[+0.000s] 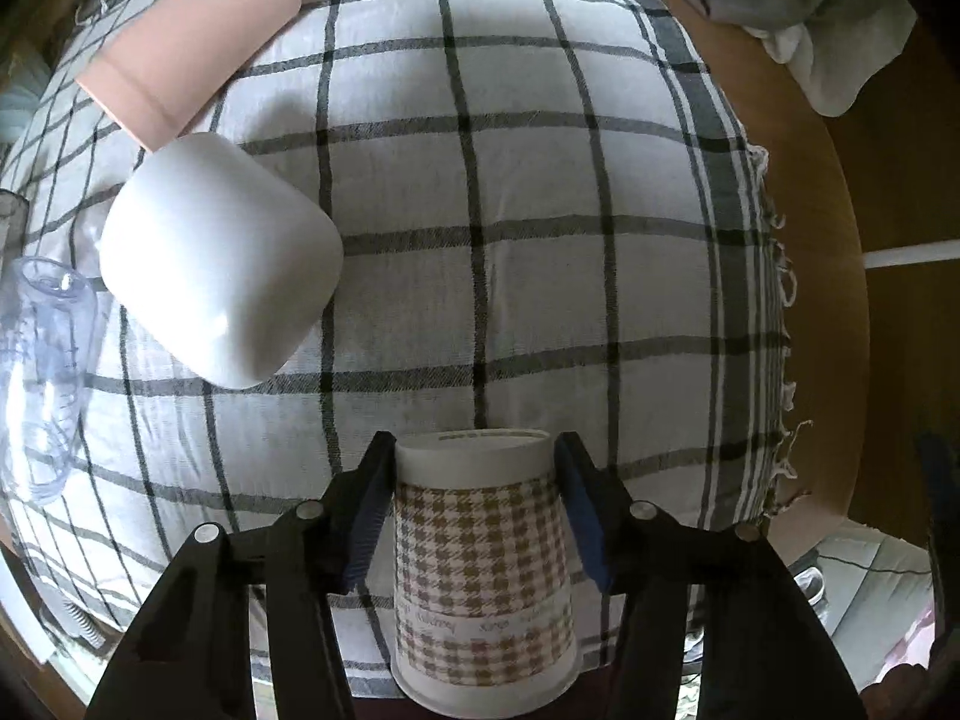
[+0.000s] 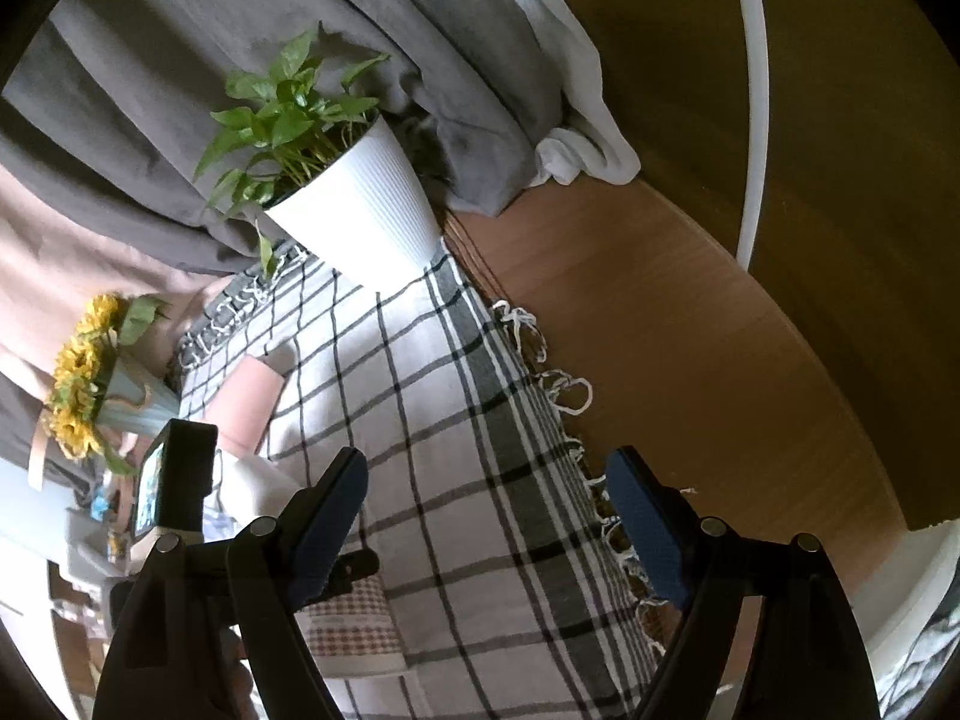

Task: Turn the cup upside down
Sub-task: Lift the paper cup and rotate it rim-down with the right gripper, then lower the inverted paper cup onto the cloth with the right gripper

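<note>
I count four cups on my left feed: one houndstooth paper cup (image 1: 480, 564), one white cup (image 1: 219, 261) on its side, one pink cup (image 1: 192, 39) on its side, and one clear plastic cup (image 1: 45, 378) at the left edge. The paper cup is white with a brown check band and faint lettering; its base points away from me and its rolled rim sits nearest the lens, above the checked tablecloth (image 1: 540, 180). My left gripper (image 1: 474, 468) pinches it between both blue pads. My right gripper (image 2: 486, 480) hangs tilted with jaws wide and nothing between them, the paper cup seemingly at its lower left.
</note>
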Motion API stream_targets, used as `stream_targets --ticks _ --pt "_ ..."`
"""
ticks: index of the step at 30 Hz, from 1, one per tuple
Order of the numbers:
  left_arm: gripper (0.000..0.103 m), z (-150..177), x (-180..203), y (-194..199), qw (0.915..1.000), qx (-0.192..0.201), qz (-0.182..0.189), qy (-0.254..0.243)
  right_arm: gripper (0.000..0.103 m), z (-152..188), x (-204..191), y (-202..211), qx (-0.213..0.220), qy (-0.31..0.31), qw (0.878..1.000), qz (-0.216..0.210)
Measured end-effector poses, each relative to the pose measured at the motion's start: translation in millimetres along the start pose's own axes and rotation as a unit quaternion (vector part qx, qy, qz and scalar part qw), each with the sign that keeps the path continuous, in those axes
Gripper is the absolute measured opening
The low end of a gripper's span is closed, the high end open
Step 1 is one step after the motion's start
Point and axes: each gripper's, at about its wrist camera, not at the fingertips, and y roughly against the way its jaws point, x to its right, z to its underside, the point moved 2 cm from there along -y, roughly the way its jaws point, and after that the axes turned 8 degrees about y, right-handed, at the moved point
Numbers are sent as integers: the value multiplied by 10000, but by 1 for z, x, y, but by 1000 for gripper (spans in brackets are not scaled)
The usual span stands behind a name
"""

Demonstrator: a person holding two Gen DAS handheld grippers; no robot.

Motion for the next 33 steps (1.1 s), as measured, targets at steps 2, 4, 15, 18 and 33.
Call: stream_targets --ticks 2,4,15,18,33 --pt "53 0 1 1 10000 45 -11 -44 83 1 -1 -2 -30 17 10000 23" --pt "53 0 0 5 9999 122 -36 -66 83 2 -1 -3 -68 26 10000 29" --pt "53 -3 1 50 9940 1071 58 -221 82 1 -10 4 0 130 9999 28" --pt "53 -1 0 58 9902 1348 62 -364 82 1 -9 9 42 159 9998 79" --pt "53 31 11 67 9758 2074 96 -693 82 15 -2 20 -106 357 9986 364"
